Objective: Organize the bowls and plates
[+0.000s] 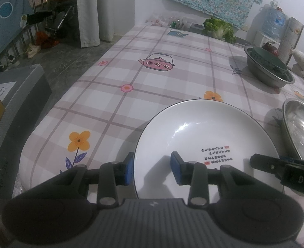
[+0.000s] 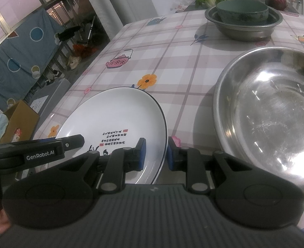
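Observation:
A white plate (image 1: pixel 197 132) (image 2: pixel 114 115) with a thin dark rim and black calligraphy lies at the near end of the checked table (image 1: pixel 131 95). My left gripper (image 1: pixel 153 170) straddles its left rim, one blue pad against the outside and the other on the inner slope, shut on it. My right gripper (image 2: pixel 156 157) is shut on the opposite rim, one pad inside and one outside. Each gripper's finger also shows in the other view. An empty steel bowl (image 2: pixel 272 113) (image 1: pixel 300 132) stands right of the plate. Farther back, a green bowl (image 2: pixel 243 12) (image 1: pixel 265 59) sits inside a steel basin (image 2: pixel 245 31).
A lettuce head (image 1: pixel 219 28) and bags lie at the table's far end, a water jug (image 1: pixel 274 23) beyond. The table's left edge drops to the floor, where a grey bin (image 1: pixel 21 86) and a cardboard box (image 2: pixel 19 122) stand.

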The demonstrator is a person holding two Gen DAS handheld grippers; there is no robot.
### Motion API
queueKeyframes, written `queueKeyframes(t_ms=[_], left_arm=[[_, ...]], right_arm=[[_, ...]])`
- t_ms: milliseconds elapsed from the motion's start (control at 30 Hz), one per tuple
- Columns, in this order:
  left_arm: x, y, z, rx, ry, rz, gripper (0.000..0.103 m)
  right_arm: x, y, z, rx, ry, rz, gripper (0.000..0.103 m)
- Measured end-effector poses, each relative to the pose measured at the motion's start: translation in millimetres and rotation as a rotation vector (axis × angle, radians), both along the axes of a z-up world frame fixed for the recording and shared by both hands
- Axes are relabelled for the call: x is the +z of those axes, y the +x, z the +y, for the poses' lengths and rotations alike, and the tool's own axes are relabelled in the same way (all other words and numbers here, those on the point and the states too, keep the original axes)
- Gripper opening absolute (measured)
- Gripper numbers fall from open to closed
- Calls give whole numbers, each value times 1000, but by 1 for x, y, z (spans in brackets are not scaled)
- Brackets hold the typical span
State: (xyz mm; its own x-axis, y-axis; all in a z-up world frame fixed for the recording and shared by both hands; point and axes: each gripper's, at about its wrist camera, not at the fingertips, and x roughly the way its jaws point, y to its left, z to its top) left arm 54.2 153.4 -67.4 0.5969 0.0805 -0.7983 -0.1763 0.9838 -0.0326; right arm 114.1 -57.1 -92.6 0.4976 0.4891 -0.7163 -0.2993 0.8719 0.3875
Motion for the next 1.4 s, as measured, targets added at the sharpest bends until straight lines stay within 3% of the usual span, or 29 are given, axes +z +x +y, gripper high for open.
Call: queueKeyframes(t_ms=[1400], left_arm=[[10,-6,6,8,17,-24,38]], right_arm=[[4,-5,8,7,22,3,23]])
